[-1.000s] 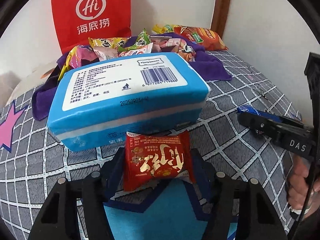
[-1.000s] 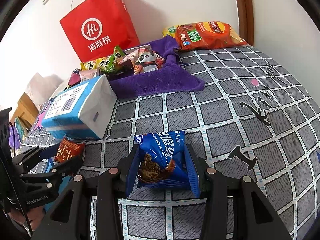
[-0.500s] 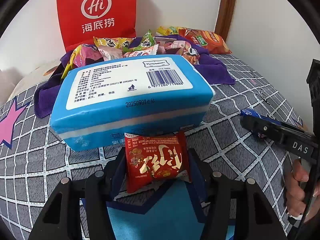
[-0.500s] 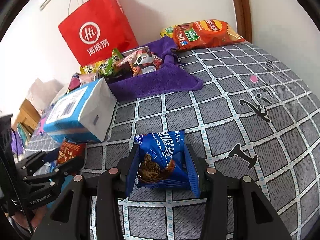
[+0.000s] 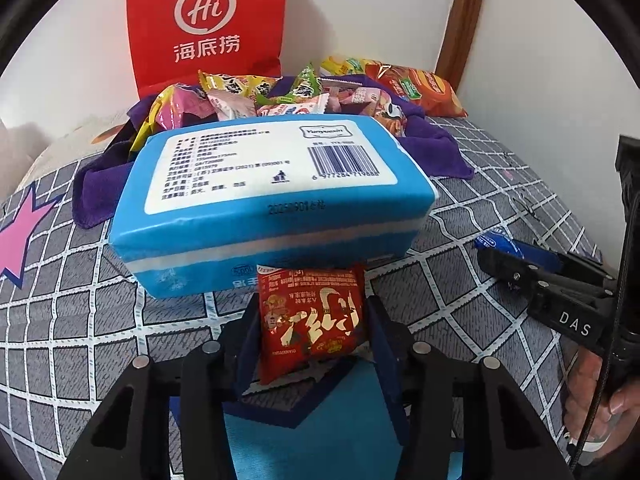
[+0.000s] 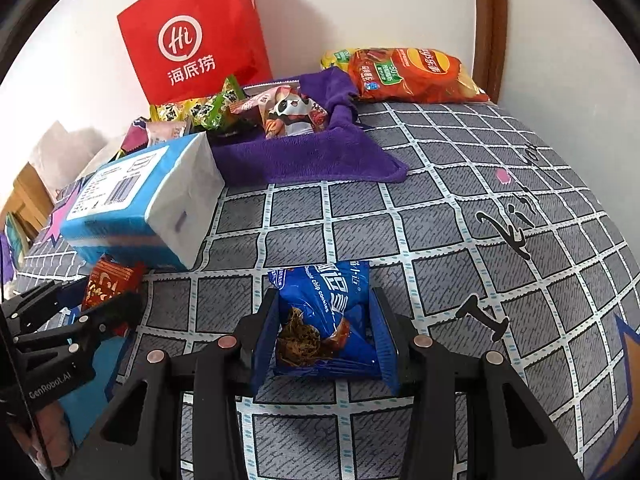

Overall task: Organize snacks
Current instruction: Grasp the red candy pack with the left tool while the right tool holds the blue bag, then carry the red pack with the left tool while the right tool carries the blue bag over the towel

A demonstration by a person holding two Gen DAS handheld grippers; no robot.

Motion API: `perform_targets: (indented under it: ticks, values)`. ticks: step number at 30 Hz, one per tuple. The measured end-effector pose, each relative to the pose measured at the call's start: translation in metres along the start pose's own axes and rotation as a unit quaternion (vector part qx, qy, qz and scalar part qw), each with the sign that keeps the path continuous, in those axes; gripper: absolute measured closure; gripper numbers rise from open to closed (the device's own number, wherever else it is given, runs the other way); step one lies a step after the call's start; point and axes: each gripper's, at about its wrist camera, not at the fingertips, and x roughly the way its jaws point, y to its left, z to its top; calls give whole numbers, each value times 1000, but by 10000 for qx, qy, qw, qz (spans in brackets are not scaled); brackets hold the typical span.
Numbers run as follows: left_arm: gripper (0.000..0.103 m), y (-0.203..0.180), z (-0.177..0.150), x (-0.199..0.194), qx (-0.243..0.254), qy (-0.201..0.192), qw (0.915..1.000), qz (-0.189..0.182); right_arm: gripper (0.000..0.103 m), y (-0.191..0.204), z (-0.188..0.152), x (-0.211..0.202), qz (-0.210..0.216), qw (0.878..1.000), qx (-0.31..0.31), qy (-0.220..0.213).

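Now left gripper (image 5: 312, 332) clamps red snack packet (image 5: 310, 320); right gripper (image 6: 324, 328) clamps blue cookie packet (image 6: 326, 316) between fingers.

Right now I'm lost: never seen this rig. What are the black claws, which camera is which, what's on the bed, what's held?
No robot arm here: a person holds a two-finger gripper in each hand, and each gripper carries a fisheye camera looking forward along its fingers. So one picture is the left wrist view, the other the right wrist view, and each also catches the other gripper at its edge.

The left gripper is shut on a red snack packet. The right gripper is shut on a blue cookie packet.

The surface is a grey grid-patterned cover. On it lie a blue tissue pack just ahead of the left gripper, a purple cloth heaped with small snack packets, and an orange chip bag near the wall. A red paper bag stands against the wall.
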Motion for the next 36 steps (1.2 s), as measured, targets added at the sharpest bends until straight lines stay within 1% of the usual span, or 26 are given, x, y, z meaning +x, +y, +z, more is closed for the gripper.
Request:
perform_targets:
  ticks: [5,10,16,20,23,28,31,34,36]
  values:
    - [58,1,0,-3,-15,11,10000,7,59,0,-1,0,-28,10000,-21,1]
    - [59,6,1,-15,-107,56,9998,-185,59,0,0,0,-2,10000,2,-4]
    - [59,11,7,-44,-132,-92,9990,-407,59,3,-1,-1,-41,10000,-35,-8]
    - [59,17,11,-59,-150,-175,9986,-469,60,6,-2,-4,-88,9999,-41,36]
    - [59,22,18,-69,-154,-244,9983,-516,60,8,0,-14,-22,10000,35,-1]
    - [59,31,33,-80,-168,-336,9978,-551,60,21,20,-43,-55,9996,-66,-286]
    - [59,37,45,-87,-163,-399,9977,-525,60,31,40,-63,5,9989,-147,-444]
    - [59,43,62,-93,-144,-485,9977,-443,60,42,59,-76,-43,9980,-252,-573]
    - [59,48,74,-94,-183,-513,9976,-417,60,49,75,-83,21,9975,-291,-651]
